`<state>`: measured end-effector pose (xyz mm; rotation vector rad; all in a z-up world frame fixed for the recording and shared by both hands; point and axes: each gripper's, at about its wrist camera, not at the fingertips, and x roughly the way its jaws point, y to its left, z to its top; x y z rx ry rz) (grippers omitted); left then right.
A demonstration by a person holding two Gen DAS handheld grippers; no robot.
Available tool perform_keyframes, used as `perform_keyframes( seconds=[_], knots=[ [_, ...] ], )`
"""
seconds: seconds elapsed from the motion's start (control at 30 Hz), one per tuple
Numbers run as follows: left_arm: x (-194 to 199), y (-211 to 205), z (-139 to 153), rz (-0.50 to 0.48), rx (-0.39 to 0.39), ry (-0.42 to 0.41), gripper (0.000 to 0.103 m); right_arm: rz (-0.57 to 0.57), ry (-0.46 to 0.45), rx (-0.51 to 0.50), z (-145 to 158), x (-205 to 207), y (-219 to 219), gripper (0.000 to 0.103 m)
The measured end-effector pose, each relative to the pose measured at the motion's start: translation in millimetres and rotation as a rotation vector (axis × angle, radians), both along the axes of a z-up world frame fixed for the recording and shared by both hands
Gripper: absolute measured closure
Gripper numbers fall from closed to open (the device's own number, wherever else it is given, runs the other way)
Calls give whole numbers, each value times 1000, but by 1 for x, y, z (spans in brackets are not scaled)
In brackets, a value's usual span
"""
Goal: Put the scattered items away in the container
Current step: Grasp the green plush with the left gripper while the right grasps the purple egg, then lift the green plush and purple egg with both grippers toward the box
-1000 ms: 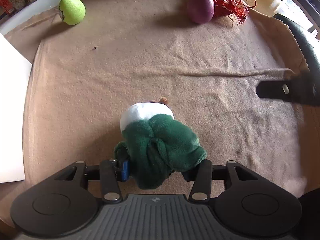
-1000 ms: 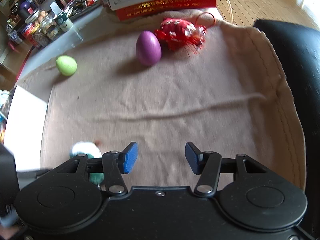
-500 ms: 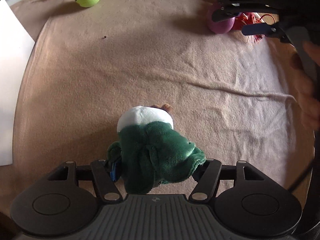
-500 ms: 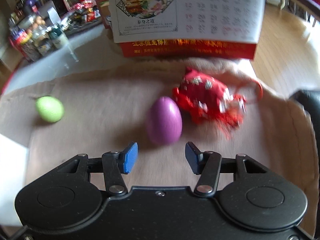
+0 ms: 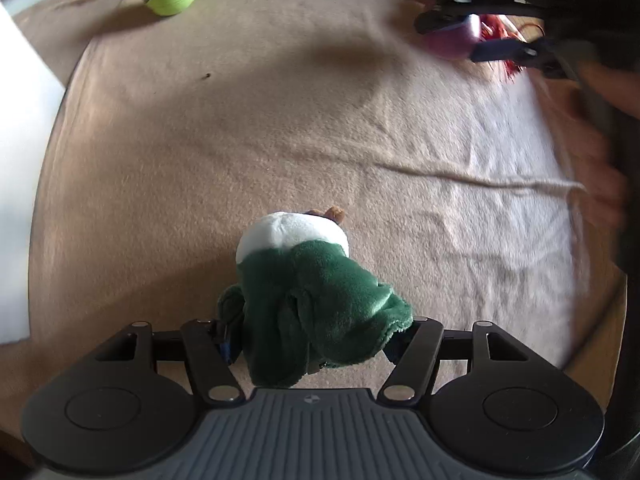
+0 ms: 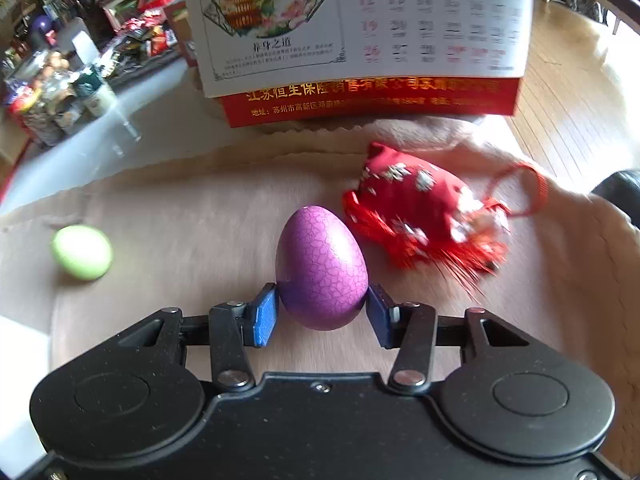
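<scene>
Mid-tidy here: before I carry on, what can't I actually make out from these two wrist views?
- Container: in neither view; only a white sheet, cut by the left wrist view's edge.
- Plush toy: face hidden beneath its green fabric; left gripper fingers buried in it.
- Right gripper: its jaws have just been closing on the purple egg; contact with the right-hand blue pad unclear.
- Red pouch: motion-blurred.

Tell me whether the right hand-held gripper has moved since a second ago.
Yes. The right hand-held gripper advanced toward the calendar; its just-closing jaws now flank the purple egg.
</scene>
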<state>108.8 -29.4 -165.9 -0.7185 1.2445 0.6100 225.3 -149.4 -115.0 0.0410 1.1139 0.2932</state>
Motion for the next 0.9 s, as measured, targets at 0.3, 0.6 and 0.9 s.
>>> perform_keyframes(
  seconds=[0.3, 0.6, 0.9],
  knots=[
    [-9, 16, 23, 2, -24, -81, 32, 22, 139, -19, 17, -94, -70, 54],
    [-6, 18, 37, -5, -16, -121, 25, 39, 239, 1, -6, -141, -87, 54],
    [7, 1, 25, -158, 62, -62, 21, 10, 249, 39, -16, -146, -87, 53]
  ],
)
